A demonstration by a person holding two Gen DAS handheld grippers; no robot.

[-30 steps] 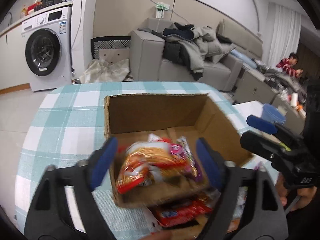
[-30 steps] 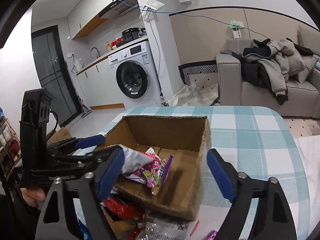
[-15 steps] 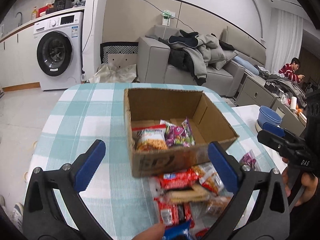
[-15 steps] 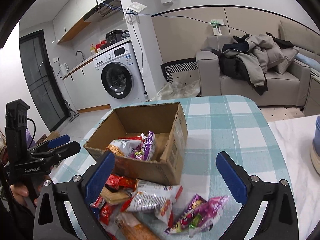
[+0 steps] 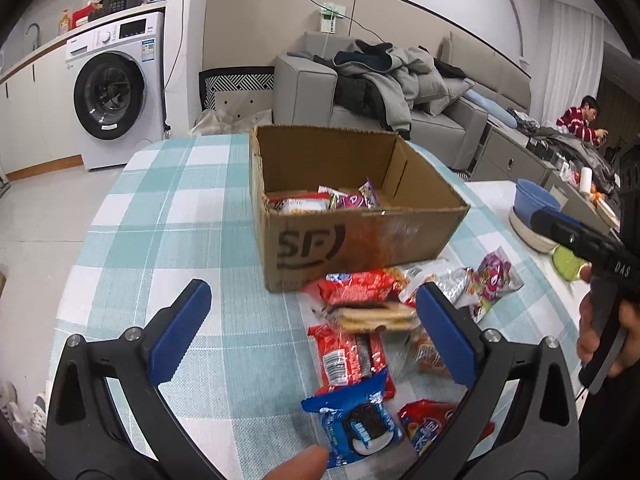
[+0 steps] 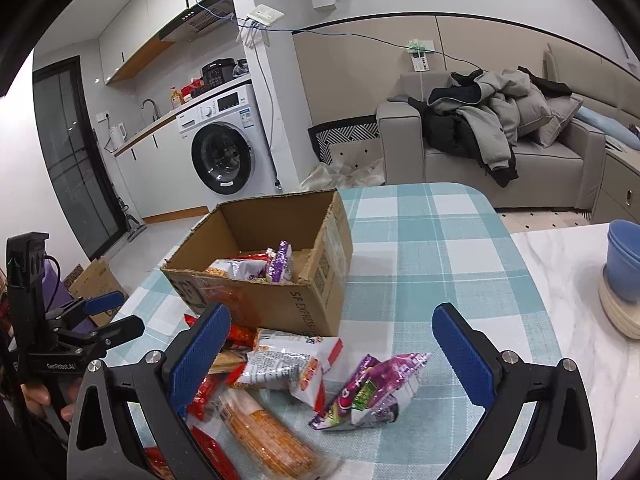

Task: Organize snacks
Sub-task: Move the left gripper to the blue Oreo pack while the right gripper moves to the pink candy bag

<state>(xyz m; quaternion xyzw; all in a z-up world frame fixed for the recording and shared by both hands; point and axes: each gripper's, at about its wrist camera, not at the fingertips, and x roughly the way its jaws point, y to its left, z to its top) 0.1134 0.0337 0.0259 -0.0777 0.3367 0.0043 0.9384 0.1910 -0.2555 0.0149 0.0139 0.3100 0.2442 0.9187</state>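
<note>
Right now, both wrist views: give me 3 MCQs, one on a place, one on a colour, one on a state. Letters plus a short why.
1. Where does the loose purple snack pack lie?
A. inside the cardboard box
B. on the checked tablecloth, in front of the box
C. on the sofa

2. What colour are the bowls stacked on the marble counter?
A. blue
B. red
C. green

3. How does the right gripper stand?
A. shut on a pack
B. open, nothing between its pads
C. shut and empty

Answers: 1 B, it rests on the tablecloth outside the cardboard box; 2 A, the stack is plainly blue; 3 B, the blue pads stand wide apart and touch no pack.
</note>
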